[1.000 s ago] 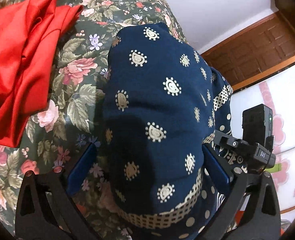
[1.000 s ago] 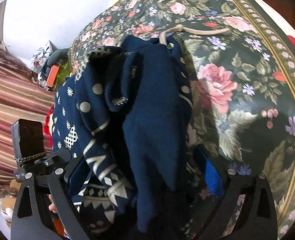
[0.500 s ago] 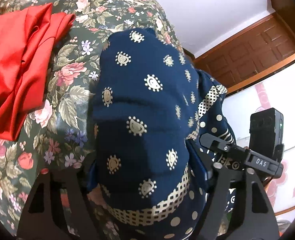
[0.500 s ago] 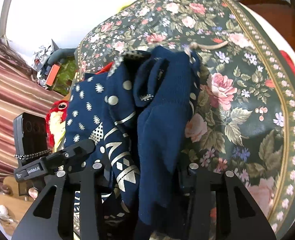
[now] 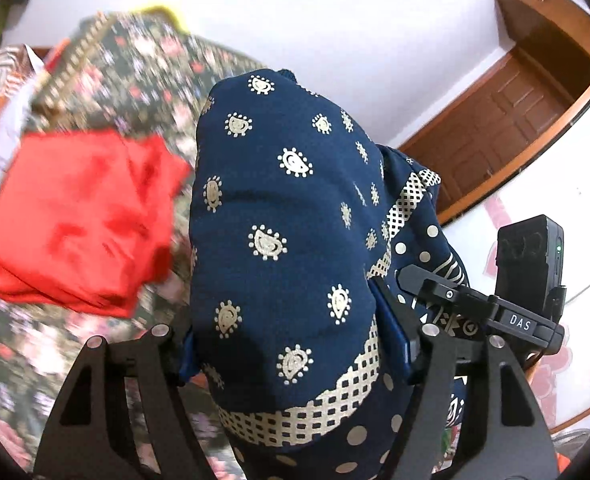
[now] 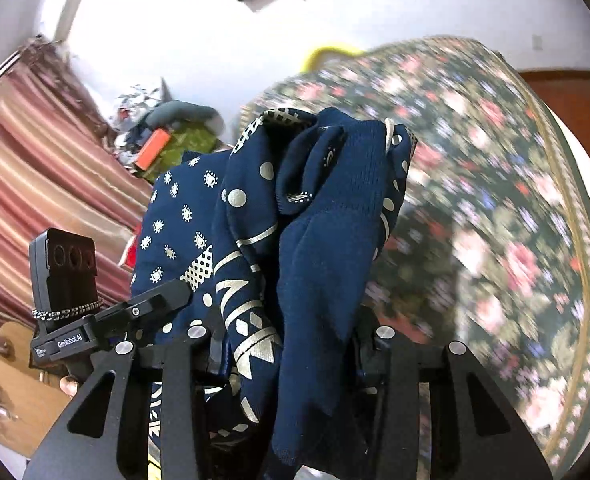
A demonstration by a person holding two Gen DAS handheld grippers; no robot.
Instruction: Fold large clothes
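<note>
A navy garment (image 5: 291, 240) with cream paisley dots and a checked border is bunched into a thick roll. My left gripper (image 5: 295, 348) is shut on one end of it, blue pads pressing both sides. My right gripper (image 6: 287, 344) is shut on the other end, where the navy garment (image 6: 319, 248) shows plain knit folds and cream zigzag print. The bundle hangs lifted above the floral bedspread (image 5: 107, 80). In each wrist view the other gripper's black camera block shows just beyond the cloth.
A folded red cloth (image 5: 83, 216) lies on the floral bedspread (image 6: 495, 208) left of the bundle. A brown wooden door (image 5: 507, 120) stands far right. Striped curtains (image 6: 35, 184) and a cluttered pile with an orange box (image 6: 153, 152) sit at the left.
Both grippers closed on the ends of the navy garment and then rose with it, lifting it off the bedspread; the bed and red cloth now sit lower and farther away.
</note>
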